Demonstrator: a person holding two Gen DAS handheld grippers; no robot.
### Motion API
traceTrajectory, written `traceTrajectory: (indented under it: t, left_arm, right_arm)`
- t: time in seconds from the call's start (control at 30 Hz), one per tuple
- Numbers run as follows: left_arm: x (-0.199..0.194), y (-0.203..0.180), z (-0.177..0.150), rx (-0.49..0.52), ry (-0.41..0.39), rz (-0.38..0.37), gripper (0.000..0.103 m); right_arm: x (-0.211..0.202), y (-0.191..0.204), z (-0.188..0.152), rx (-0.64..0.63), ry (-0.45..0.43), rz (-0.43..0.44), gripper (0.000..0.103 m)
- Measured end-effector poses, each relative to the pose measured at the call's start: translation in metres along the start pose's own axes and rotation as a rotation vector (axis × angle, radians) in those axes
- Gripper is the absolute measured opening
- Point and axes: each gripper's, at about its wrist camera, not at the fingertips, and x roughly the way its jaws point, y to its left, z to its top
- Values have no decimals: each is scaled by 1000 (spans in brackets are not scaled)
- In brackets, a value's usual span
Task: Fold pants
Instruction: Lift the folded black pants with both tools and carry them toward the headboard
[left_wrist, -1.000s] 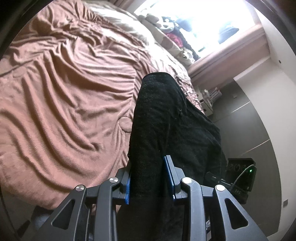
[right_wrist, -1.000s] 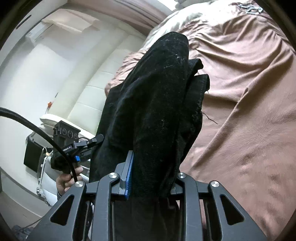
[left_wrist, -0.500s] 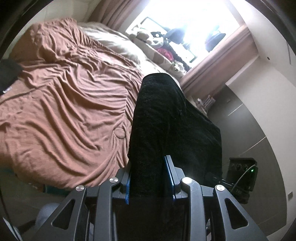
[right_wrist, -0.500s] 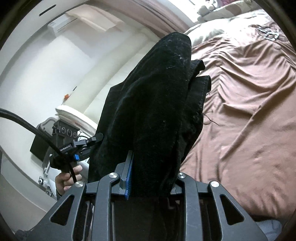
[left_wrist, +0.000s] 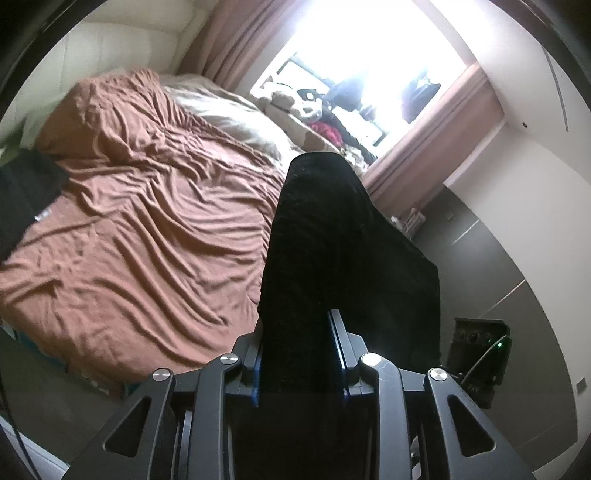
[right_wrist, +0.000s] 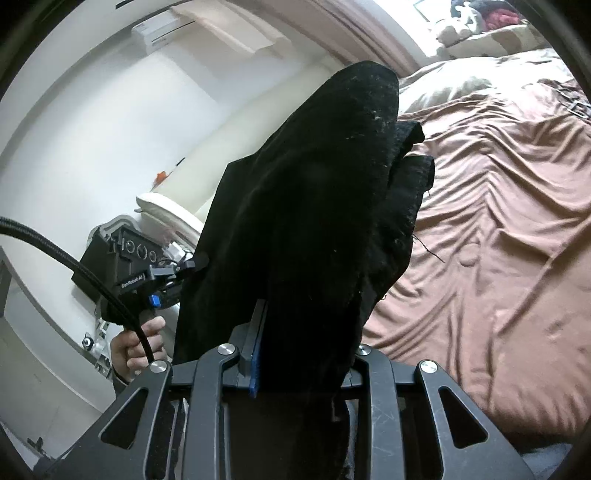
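Black pants hang in the air above the near edge of a bed, held by both grippers. My left gripper is shut on a thick bunch of the cloth, which bulges up and forward past its blue pads. In the right wrist view my right gripper is shut on another bunch of the pants, whose hem edges stick out to the right. The cloth hides the right finger of that gripper. The left gripper's body and the hand holding it show at the left of that view.
A bed with a wrinkled brown cover lies below and ahead. A dark folded item rests on its left edge. Pillows and soft toys line the bright window. Grey cabinet doors stand to the right, a white headboard wall to the left.
Both grippers have risen with the pants, so the bed looks smaller and lower and more window and wall show. The dark item on the bed's left edge has come into the left view.
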Motion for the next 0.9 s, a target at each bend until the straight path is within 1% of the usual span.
traceTrajectory:
  t: [0.17, 0.3, 0.43, 0.53, 0.63, 0.77, 0.9]
  left_arm:
    - [-18, 26, 19, 2, -15, 12, 31]
    - [-32, 50, 35, 2, -36, 42, 31]
    - [-44, 84, 56, -15, -54, 58, 30]
    - [-51, 102, 67, 10, -69, 72, 29]
    - [-55, 131, 82, -3, -70, 91, 29]
    - [-59, 168, 102, -26, -59, 113, 29]
    - [-66, 199, 123, -24, -58, 131, 29]
  right_arm:
    - [41, 12, 16, -30, 19, 14, 24]
    - [73, 24, 25, -56, 41, 30, 24]
    - [115, 30, 35, -61, 67, 46, 24]
    - [150, 34, 45, -65, 83, 52, 24]
    - [184, 38, 57, -79, 96, 57, 24]
    - [230, 38, 70, -67, 119, 68, 24]
    - [275, 45, 82, -73, 139, 81, 24]
